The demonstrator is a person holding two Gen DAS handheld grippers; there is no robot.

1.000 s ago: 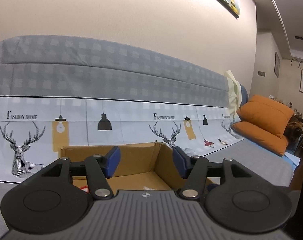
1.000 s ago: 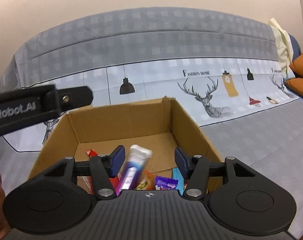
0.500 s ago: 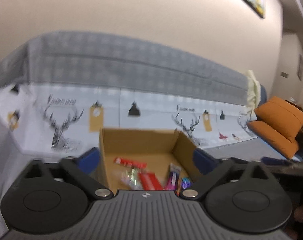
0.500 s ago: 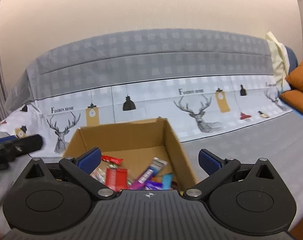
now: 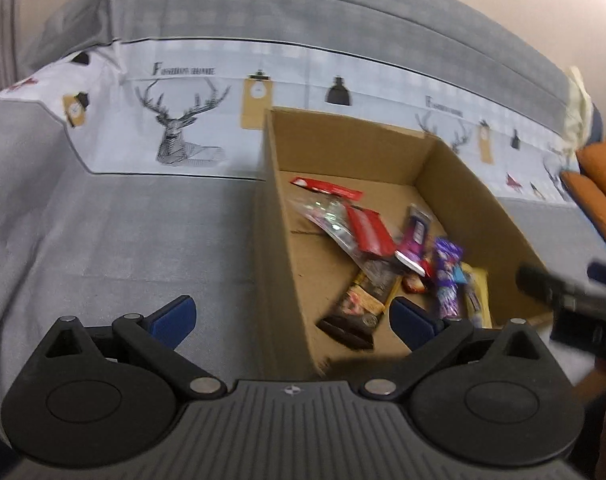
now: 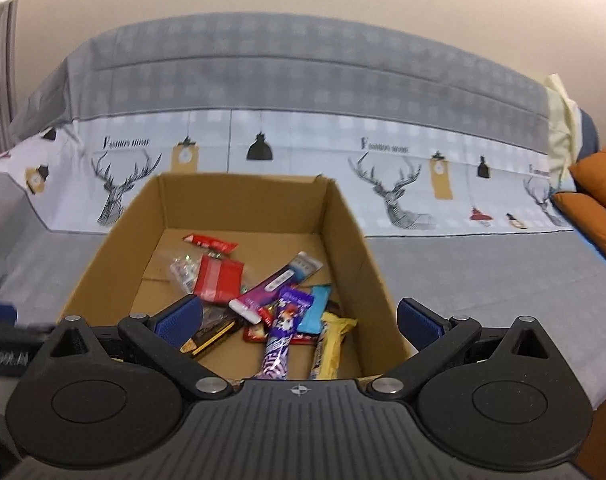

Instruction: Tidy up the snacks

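On the grey sofa seat [image 6: 483, 280], an open brown cardboard box [image 6: 345, 216] holds a loose heap of wrapped snacks: a red foil packet [image 6: 218, 280], a long purple-and-white bar [image 6: 277, 286], a purple patterned wrapper [image 6: 283, 330], a light blue bar [image 6: 314, 309] and a yellow bar [image 6: 330, 346]. A dark brown bar [image 5: 359, 306] lies nearest the box's left wall, though its label is blurred. The right gripper [image 6: 299, 320] hangs over the box's near edge, jaws spread wide and empty. The left gripper [image 5: 293, 318] straddles the left wall, likewise wide apart, gripping nothing. Behind runs a deer-printed cover [image 6: 399, 196].
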